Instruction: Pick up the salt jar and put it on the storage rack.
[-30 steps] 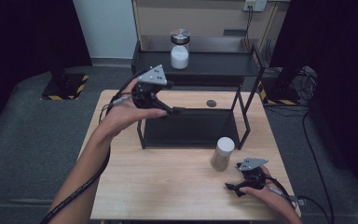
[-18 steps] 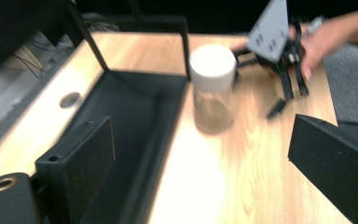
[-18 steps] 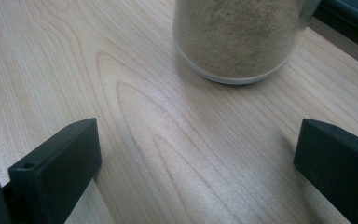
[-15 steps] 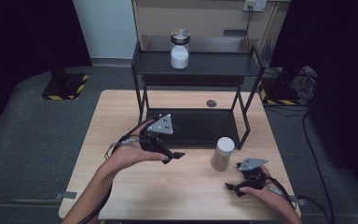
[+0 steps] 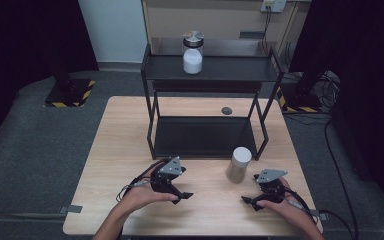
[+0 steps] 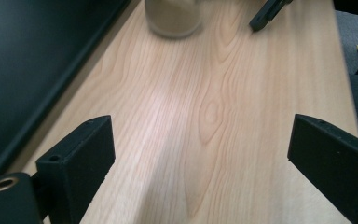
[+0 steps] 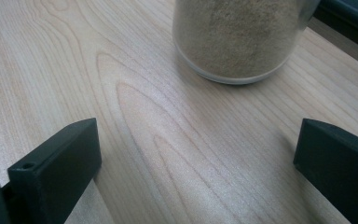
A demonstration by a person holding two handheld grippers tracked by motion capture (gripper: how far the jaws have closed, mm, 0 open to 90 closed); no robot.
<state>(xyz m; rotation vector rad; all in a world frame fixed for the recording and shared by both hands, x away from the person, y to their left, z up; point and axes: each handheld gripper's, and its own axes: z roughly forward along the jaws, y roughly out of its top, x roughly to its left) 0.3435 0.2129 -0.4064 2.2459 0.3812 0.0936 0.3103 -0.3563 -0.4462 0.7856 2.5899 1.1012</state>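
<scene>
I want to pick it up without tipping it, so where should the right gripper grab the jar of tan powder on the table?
Around the mid-body of the jar, from the front, level: it stands upright and round, and the open right gripper already faces it.

White-filled jar [image 5: 192, 53], black rack [image 5: 207, 75], table [image 5: 115, 145]

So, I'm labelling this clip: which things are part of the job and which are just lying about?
In the job:
- tan jar on the table
- left gripper, open
- right gripper, open

Lying about:
- white jar on the rack's top shelf
- black rack
- small dark disc
</scene>
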